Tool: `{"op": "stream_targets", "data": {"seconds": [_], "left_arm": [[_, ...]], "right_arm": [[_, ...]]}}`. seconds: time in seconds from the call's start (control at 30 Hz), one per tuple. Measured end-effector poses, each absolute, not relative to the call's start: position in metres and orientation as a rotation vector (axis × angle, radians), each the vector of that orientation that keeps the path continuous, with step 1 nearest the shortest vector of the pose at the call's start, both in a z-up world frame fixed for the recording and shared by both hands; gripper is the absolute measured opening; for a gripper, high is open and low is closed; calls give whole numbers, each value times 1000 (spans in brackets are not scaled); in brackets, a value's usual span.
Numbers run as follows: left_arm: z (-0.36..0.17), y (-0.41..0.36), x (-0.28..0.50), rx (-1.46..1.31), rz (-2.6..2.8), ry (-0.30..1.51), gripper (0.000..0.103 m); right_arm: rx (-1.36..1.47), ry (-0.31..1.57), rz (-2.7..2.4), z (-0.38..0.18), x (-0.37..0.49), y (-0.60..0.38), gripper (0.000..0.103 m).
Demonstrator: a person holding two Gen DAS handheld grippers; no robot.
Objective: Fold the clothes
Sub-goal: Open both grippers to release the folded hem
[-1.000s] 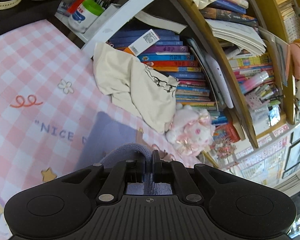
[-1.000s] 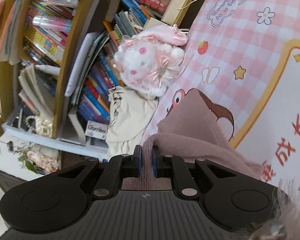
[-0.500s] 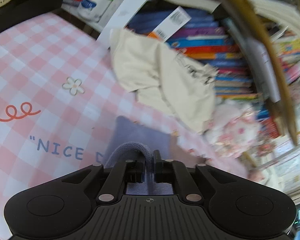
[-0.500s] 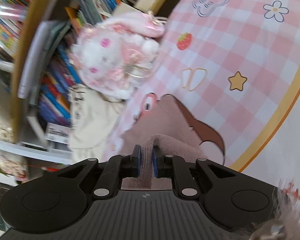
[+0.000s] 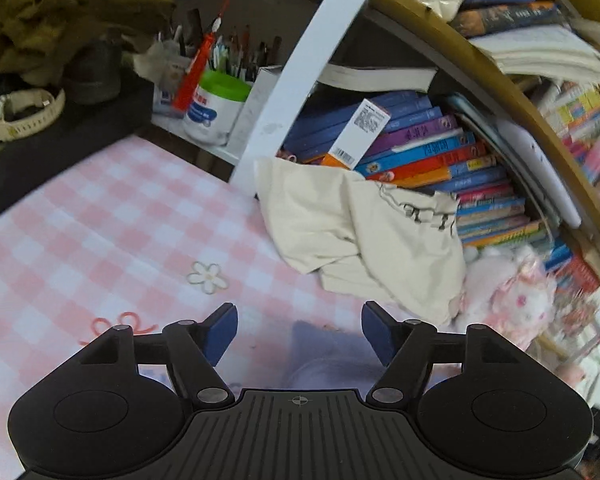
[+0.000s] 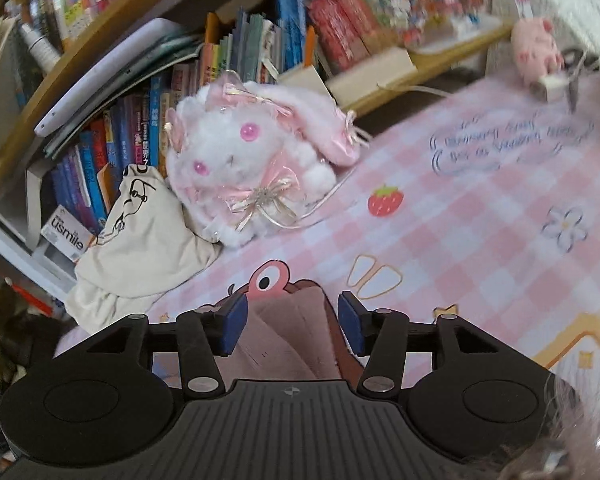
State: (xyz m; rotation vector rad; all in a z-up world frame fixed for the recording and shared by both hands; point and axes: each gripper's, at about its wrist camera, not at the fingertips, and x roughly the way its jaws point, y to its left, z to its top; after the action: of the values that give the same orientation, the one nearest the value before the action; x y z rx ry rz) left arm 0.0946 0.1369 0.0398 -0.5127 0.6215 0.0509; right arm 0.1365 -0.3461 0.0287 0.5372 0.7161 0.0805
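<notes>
Both grippers have just let their jaws spread: the left gripper point(image 5: 298, 330) stands wide with its blue-padded fingers point(image 5: 220, 334) clear of the cloth, and the right gripper point(image 6: 290, 324) is parted too, pads point(image 6: 232, 326) not pressing on anything. The garment point(image 6: 288, 338) lies loose between the right fingers, a dusty pink folded edge resting on the surface; in the left view the same piece point(image 5: 324, 356) looks lavender, low between and just behind the fingertips. Writing now: left of the right fingers, a small box reads "usmile" point(image 6: 66, 238), upside down, tucked at the foot of the bookshelf point(image 6: 100, 52). Beyond the right fingers the pink checked surface point(image 6: 460, 240) carries a strawberry print point(image 6: 385, 200) and a speech-bubble caption, too blurred to read. Ahead of the left fingers, a cream cloth bag point(image 5: 356, 236) with a line drawing slumps against stacked book spines point(image 5: 432, 148), and a barcoded box point(image 5: 360, 132) leans on them. A white-and-pink plush rabbit point(image 6: 252, 160) sits just past the right fingers, beside the bag. Far left of the left fingers: a green-lidded tub point(image 5: 214, 112), pens, and a pale watch point(image 5: 26, 114) on a dark ledge.
</notes>
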Motion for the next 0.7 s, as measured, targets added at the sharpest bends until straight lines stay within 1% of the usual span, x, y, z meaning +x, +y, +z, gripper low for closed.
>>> {"op": "stream_targets", "data": {"seconds": [0.17,0.33,0.43,0.6,0.7], "left_arm": [[22,125,77,-467,23,652,69],[18,107,79,-349,2,655,67],[20,97,90,-275,-12,650,66],[21,85,123,-194,-9,662,65],[8,94,154,-254,83,770,65]], "right_arm": [[336,696,120,31,125,-328,48],[238,687,191,28,124,-309,48],[180,695,180,22,132,-301,48],[10,739,150,4,159,-289,44],[74,787,50,-4,173,-302,42]]}}
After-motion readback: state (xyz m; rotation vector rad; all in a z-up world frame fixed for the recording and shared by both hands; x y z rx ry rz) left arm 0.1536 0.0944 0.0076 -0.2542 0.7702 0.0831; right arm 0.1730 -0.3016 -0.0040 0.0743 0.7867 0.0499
